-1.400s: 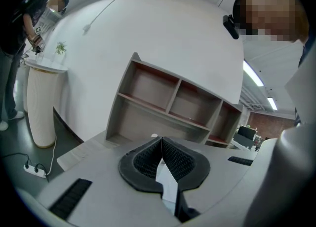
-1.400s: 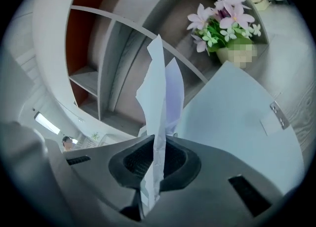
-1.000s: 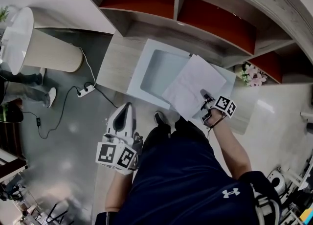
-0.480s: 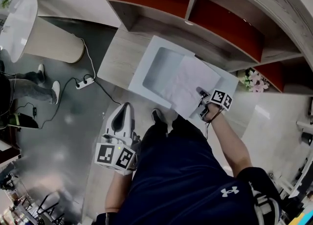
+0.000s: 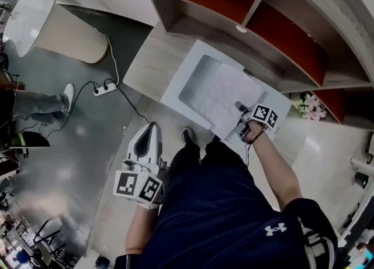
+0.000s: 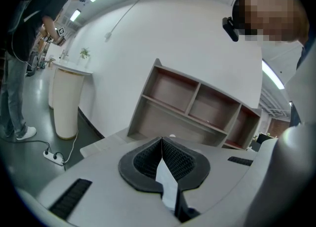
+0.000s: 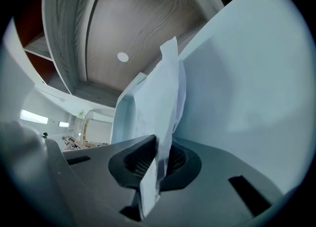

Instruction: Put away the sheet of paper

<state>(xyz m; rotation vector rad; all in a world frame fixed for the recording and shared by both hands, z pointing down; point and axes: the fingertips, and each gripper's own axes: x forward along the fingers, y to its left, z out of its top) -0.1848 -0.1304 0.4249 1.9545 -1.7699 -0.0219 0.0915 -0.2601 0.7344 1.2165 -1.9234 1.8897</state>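
My right claw (image 5: 241, 110) is pinching the near edge of the sheet of paper (image 5: 225, 93); its jaws are clamped on the edge. The sheet spreads over the 3 o'clock half of the pale open box (image 5: 175, 88), covering part of its hollow and rim. I cannot tell whether it touches the bottom. The box sits on a wooden bench (image 5: 151, 63) at my 12 o'clock, with the shelf unit (image 5: 280, 34) beyond it. My left claw (image 5: 150, 128) hangs at my 7 o'clock, well apart from the box, with its jaws pressed together.
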